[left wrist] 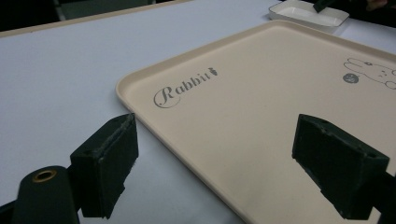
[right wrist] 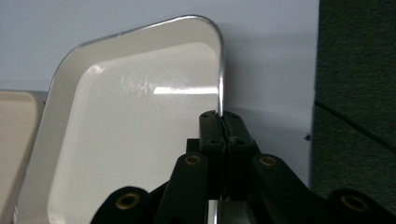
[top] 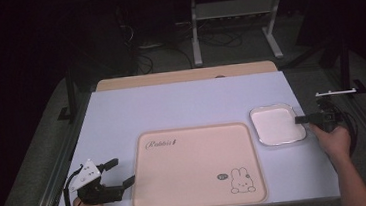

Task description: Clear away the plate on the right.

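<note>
Item: small white tray (top: 277,125), rectangular with rounded corners, glossy inside, thin bright metal-looking rim, nothing in it.
Location: on the counter (top: 181,105), towards its right edge, just beside the far right corner of the large tray.
Grip: my right hand-held gripper (top: 300,119) is clamped on the right-hand rim of the small white tray; in the right gripper view the jaws meet with the rim pinched between them.
Step in hand: I judge the grasp is made and the lift or drag comes next.
Next move calls for: a level wrist, as a one-sided rim hold may tip the tray.
Neighbour: beige Rabbit serving tray (top: 196,167), bunny drawing in one corner, bare.
Other tool: my left hand-held gripper (top: 117,173) has its jaws apart, holding nothing, at the beige tray's left edge.
</note>
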Demonstrator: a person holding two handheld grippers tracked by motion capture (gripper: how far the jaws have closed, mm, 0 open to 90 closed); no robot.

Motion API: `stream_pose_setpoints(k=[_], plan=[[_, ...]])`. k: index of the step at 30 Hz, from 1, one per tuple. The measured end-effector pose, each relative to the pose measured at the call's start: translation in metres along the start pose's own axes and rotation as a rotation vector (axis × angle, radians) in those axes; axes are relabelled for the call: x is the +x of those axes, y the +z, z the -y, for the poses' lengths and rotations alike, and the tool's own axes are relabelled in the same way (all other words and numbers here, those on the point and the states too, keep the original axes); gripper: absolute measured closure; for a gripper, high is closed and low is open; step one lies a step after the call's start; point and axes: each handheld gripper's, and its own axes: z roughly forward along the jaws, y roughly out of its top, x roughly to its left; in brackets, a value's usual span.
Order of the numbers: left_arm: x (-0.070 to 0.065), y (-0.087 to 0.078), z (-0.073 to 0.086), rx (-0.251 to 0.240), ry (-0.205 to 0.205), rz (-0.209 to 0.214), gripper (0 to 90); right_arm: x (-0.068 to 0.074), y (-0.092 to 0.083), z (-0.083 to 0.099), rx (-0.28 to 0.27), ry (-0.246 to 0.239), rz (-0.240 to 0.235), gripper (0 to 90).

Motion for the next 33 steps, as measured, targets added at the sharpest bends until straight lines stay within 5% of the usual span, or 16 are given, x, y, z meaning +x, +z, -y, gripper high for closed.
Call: stream_pose_setpoints(k=[7, 13, 33], plan=[[0.0, -0.001, 0.0, -0.005, 0.001, 0.002, 13.9, 0.003, -0.008, 0.003, -0.018, 0.035, 0.006, 88.4], [-0.001, -0.003, -0.001, -0.014, 0.003, 0.002, 14.0, 0.004, -0.022, 0.01, -0.069, 0.083, -0.054, 88.5], [-0.001, -0.004, -0.001, -0.025, -0.006, 0.001, 14.0, 0.032, -0.088, 0.04, -0.165, 0.107, -0.133, 88.6]])
